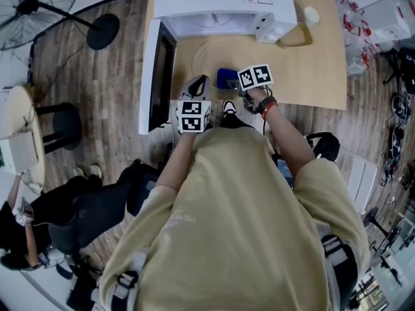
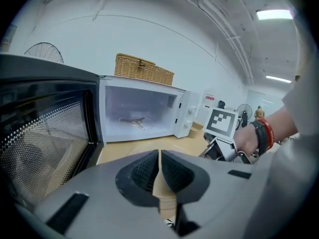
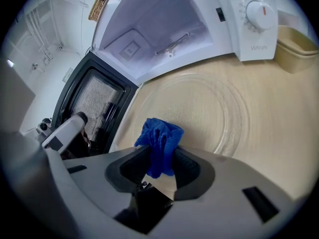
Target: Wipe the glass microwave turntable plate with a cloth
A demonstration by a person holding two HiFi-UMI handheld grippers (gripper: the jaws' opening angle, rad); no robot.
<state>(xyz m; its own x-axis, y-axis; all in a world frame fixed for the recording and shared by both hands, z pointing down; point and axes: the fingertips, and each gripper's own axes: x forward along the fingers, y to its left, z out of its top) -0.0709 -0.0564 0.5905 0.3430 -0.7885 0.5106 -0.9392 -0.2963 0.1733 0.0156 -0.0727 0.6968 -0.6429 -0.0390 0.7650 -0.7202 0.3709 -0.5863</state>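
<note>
Place: lab-like test room.
12 o'clock: microwave (image 1: 227, 8) set on wooden table (image 1: 318, 63).
10 o'clock: pedestal fan (image 1: 29, 8) noted.
3 o'clock: gear clutter (image 1: 395, 135) seen.
Overhead: exposed conduit (image 2: 224, 29), strip light (image 2: 274, 14).

White microwave oven (image 1: 214, 5) on a light wooden tabletop (image 1: 321, 70) — door swung wide open.
Its dark mesh-windowed door (image 1: 160, 76) stands open along the tabletop's left edge. A woven wicker basket (image 2: 143, 69) sits on top of the oven, and a three-armed turntable support (image 2: 132, 121) lies on the floor of the cavity. A beige plastic tub (image 3: 297, 46) stands just beside the control-knob side. On the wood-plank floor (image 1: 123, 50) to the left — a black pedestal fan (image 1: 35, 8) and a round black stool (image 1: 61, 125).
</note>
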